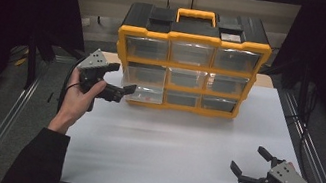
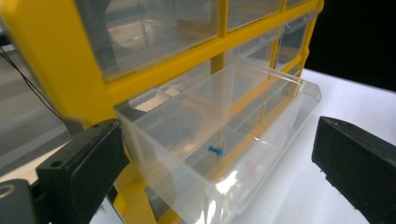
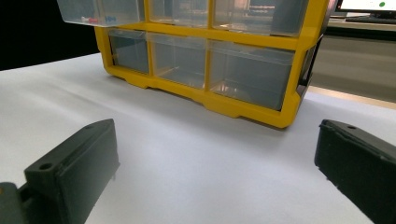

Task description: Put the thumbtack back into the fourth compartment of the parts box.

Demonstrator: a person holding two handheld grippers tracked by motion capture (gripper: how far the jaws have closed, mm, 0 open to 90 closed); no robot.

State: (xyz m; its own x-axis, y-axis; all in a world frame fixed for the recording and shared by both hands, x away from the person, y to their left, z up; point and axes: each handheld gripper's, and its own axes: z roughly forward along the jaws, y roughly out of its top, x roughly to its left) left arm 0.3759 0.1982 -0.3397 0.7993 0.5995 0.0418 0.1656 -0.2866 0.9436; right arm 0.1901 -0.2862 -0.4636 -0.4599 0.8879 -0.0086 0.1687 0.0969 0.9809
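While the left gripper [image 1: 122, 77] is hovering wide open at the pulled-out clear drawer [image 1: 139, 92], bottom-left of the yellow organizer [image 1: 190, 61], one blue pushpin [image 2: 215, 150] is lying inside that drawer. Nine drawers are showing, three rows of three. Well apart, the right gripper [image 1: 249, 160] is sitting open over the white table [image 1: 176, 149], jaws spread, gripping nothing.

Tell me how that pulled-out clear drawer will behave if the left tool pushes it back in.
The clear drawer looks thin-walled and nearly empty, holding a small blue pin, so it is probably light and should slide easily. Its glossy plastic may be slippery against the open left tool. The yellow organizer is bulky and will likely stay put.
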